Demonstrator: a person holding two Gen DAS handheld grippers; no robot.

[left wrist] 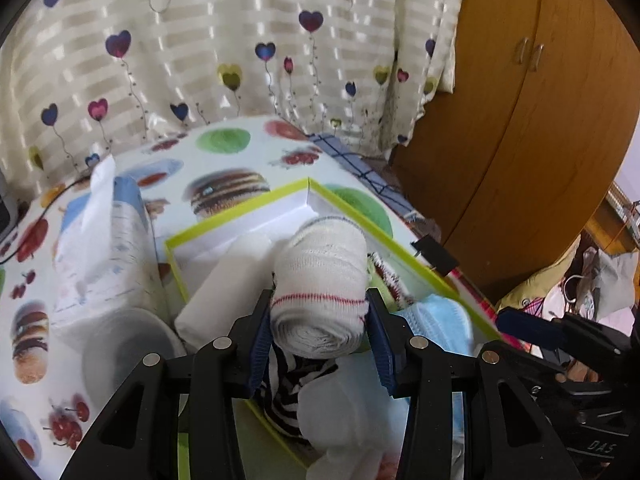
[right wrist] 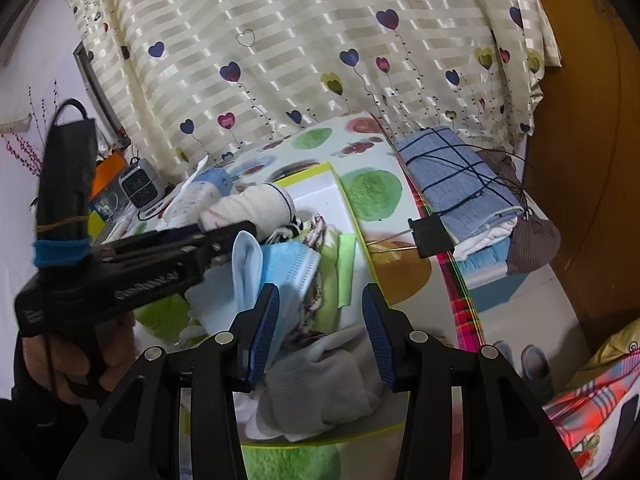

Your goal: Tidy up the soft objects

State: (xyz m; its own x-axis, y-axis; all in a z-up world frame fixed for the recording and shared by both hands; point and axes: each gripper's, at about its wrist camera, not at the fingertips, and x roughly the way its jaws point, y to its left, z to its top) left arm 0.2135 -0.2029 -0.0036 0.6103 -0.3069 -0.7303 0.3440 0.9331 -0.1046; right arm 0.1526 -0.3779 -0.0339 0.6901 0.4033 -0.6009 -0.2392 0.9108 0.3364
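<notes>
Left gripper (left wrist: 319, 326) clamps bandage roll (left wrist: 320, 280) above green-rimmed box (left wrist: 240, 216).

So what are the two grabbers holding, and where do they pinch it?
The left gripper holds a rolled white cloth, pinched across its sides near the end. The right gripper holds nothing; its jaws stand open over the box.
</notes>
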